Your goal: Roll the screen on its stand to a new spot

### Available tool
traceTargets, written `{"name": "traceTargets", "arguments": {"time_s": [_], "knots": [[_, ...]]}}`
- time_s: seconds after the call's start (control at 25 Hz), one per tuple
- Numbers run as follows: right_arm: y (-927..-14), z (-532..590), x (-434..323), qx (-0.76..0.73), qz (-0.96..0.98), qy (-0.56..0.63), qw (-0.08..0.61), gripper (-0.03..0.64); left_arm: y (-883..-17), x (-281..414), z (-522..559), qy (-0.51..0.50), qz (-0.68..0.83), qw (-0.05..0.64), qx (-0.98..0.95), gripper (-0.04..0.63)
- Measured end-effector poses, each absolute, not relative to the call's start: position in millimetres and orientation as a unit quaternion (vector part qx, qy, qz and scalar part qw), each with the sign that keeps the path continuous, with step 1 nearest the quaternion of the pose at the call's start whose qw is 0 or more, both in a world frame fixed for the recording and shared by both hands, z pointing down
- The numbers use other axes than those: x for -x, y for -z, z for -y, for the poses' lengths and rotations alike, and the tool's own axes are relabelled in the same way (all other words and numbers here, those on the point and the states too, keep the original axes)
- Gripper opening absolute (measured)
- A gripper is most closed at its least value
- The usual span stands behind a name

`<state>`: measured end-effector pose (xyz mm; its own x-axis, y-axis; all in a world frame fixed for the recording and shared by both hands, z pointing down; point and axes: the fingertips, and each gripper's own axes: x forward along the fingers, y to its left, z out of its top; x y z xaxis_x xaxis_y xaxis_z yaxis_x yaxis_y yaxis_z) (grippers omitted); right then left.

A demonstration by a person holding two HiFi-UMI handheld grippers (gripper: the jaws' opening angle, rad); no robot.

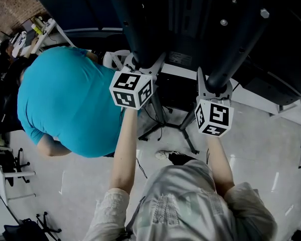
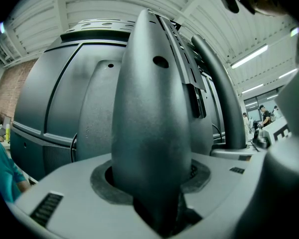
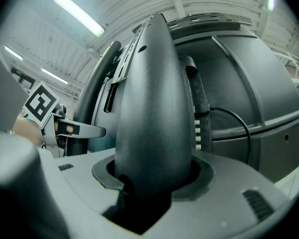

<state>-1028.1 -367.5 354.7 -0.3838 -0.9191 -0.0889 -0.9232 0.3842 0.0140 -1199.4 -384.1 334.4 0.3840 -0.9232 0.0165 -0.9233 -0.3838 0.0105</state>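
Step in hand: hold taken on the stand, ready for the roll. No view shows whether it is moving.

- Left gripper (image 1: 139, 66): its jaws are clenched on the left post (image 2: 152, 133) of the stand. In the left gripper view that dark post fills the gap between them.
- Right gripper (image 1: 214, 87): likewise clamped, on the right post (image 3: 154, 123). The two grips sit at much the same height, side by side.
- Each post passes through a collar in a pale grey shelf (image 3: 229, 183) that joins them.
- Screen (image 2: 50, 103): mounted on the posts above the shelf, its dark back towards the person holding the grippers. A cable (image 3: 239, 121) runs down behind it.
- Black legs (image 1: 165, 127) lie spread on the pale floor (image 1: 251, 149) beneath the shelf. Whether they belong to this stand cannot be told, and no wheels are in view.
- A person in a teal shirt (image 1: 65, 99) is bent over just beside the stand, on the left.

Judgement: the task is at its start or in mid-travel.

Next move calls for:
- an even push or pull through both posts, so the stand tracks straight and does not swivel;
- both clamps kept firm, since the posts are smooth and round and could slip;
- a slow pace, because the screen sits high and the load is top-heavy;
- a route away from the bystander, with the cable and the floor legs watched for snags.
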Motion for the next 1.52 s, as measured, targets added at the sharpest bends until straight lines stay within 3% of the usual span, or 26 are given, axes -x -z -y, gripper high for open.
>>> {"name": "traceTargets", "arguments": {"time_s": [0.28, 0.56, 0.88, 0.92, 1.08, 1.16, 1.28, 1.52], "knots": [[-355, 367, 1027, 0.56, -0.828, -0.027, 0.017, 0.217, -348, 1206, 378, -0.021, 0.595, 0.014, -0.804, 0.217], [-326, 348, 1020, 0.565, -0.823, -0.038, 0.046, 0.253, -329, 1218, 357, 0.011, 0.625, 0.004, -0.781, 0.249], [-288, 284, 1011, 0.564, -0.817, -0.076, 0.096, 0.253, -285, 1215, 292, 0.017, 0.662, -0.067, -0.747, 0.247], [-282, 274, 1016, 0.554, -0.822, -0.091, 0.099, 0.253, -279, 1211, 281, 0.018, 0.664, -0.083, -0.743, 0.23], [-263, 243, 1036, 0.516, -0.84, -0.136, 0.103, 0.25, -258, 1194, 243, 0.035, 0.684, -0.137, -0.716, 0.045], [-256, 231, 1045, 0.498, -0.848, -0.149, 0.105, 0.216, -254, 1190, 224, 0.051, 0.696, -0.134, -0.704, 0.017], [-260, 218, 1059, 0.467, -0.868, -0.135, 0.102, 0.064, -257, 1188, 199, 0.061, 0.707, -0.121, -0.694, 0.015], [-284, 212, 1076, 0.431, -0.895, -0.087, 0.083, 0.035, -269, 1190, 184, 0.049, 0.718, -0.112, -0.686, 0.015]]}}
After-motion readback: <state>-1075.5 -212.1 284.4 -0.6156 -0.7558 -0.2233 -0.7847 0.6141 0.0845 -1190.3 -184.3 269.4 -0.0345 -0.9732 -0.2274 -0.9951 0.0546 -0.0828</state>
